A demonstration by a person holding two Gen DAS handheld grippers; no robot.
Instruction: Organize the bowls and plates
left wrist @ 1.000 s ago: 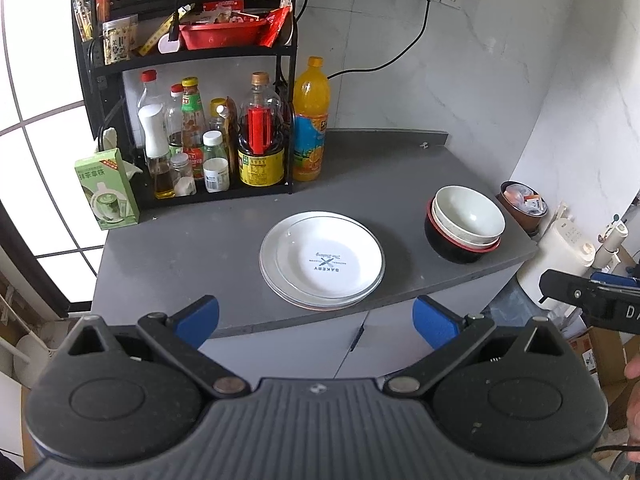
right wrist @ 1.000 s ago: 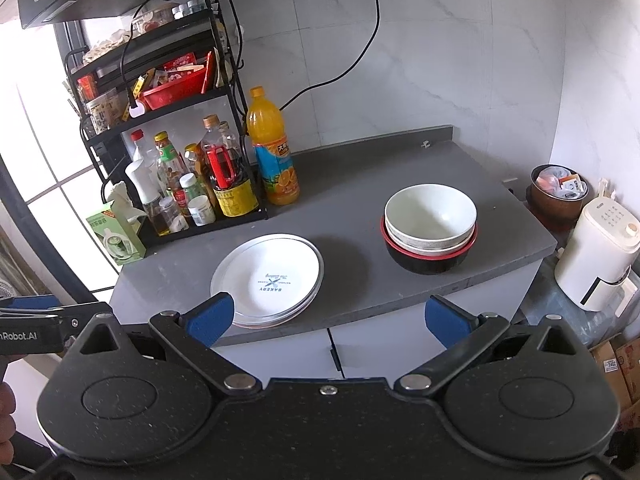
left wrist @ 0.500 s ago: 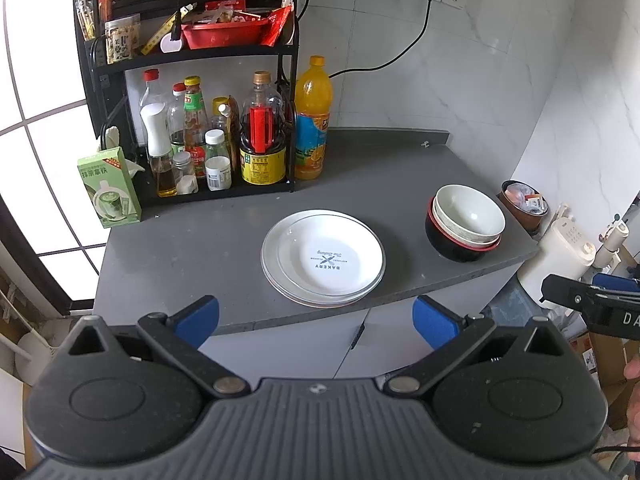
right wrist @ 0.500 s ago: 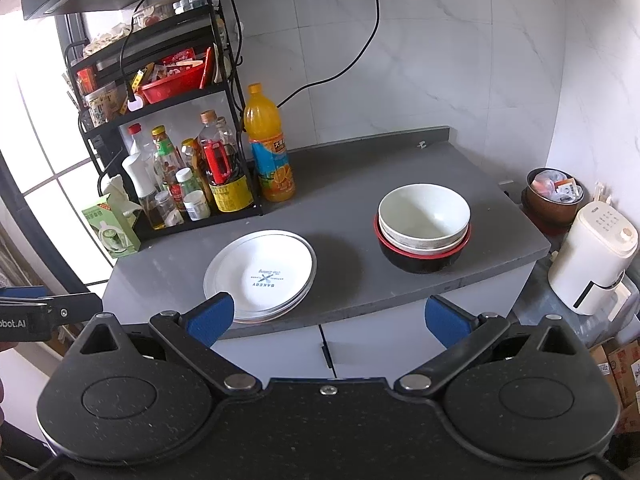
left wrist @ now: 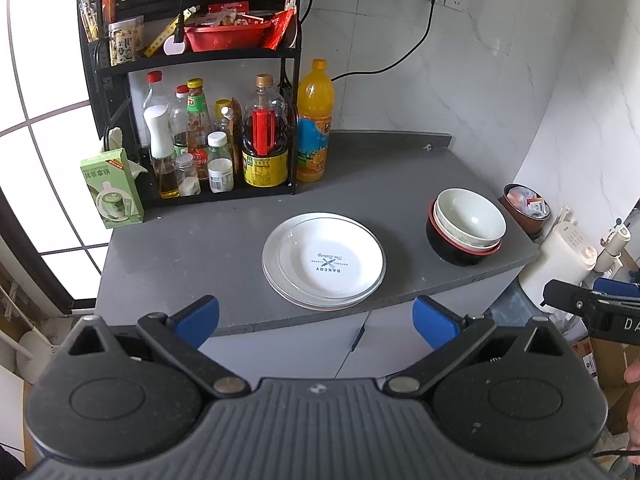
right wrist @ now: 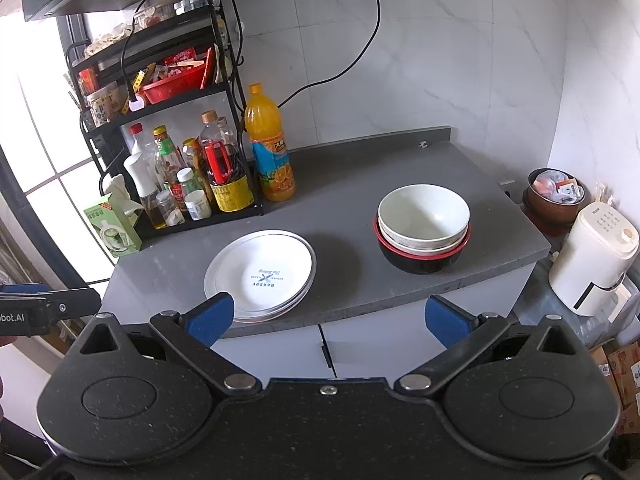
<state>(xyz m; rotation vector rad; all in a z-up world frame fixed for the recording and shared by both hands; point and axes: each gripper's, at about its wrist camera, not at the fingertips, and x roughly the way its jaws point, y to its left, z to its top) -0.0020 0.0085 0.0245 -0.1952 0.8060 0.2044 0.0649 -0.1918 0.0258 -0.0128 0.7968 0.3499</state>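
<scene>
Two stacks on the grey counter: white plates piled near the front edge (topmost printed with a bakery logo), and nested bowls well apart to their right, white ones sitting inside a black bowl with a red rim. Both upright, neither touched by anything. Left gripper held back from the counter's front edge, blue-padded fingers spread wide with nothing between them. Right gripper likewise off the front edge, jaws wide apart and empty. Behind the plates, a black rack crowded with sauce bottles, and just beside it an orange drink bottle. Green tissue box at the counter's left end.
</scene>
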